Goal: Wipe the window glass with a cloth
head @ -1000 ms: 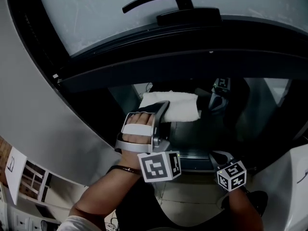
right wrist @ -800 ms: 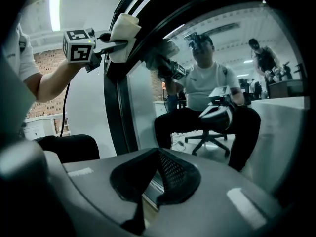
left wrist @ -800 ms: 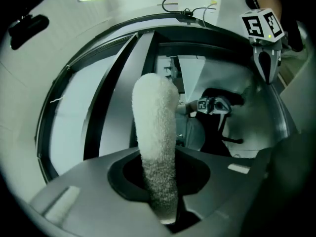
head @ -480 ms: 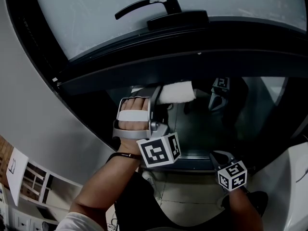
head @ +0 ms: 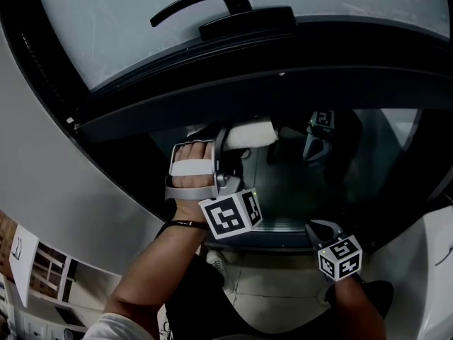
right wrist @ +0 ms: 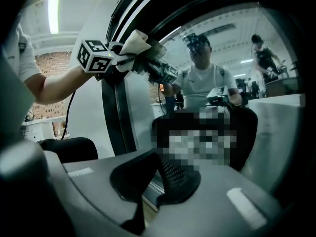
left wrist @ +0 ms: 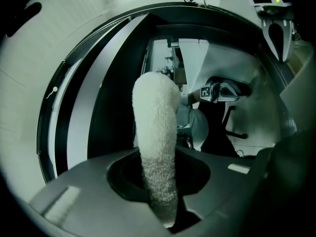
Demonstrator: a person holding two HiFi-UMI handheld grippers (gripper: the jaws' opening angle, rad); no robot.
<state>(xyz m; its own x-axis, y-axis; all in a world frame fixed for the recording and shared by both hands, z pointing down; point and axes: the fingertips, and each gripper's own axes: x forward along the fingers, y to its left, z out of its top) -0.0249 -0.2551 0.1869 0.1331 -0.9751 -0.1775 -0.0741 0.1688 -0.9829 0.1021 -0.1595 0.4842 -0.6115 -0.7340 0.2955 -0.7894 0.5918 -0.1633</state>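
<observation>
Window glass (head: 287, 184), cloth (head: 249, 133) half behind claw (head: 222, 144)

A black lever handle (head: 198, 6) is mounted at the top. Directly below the handle runs the dark frame rail (head: 297, 76). Lower left of the handle stands a pale curved wall (head: 64, 183), then a paper sheet (head: 20, 250). Far below the handle lies what appears to be tiled floor (head: 272, 289).

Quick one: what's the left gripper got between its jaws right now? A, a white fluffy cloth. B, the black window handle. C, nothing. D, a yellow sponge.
A: in the left gripper view, the left gripper has its jaws closed on the white fluffy cloth, which stands up between them.
</observation>
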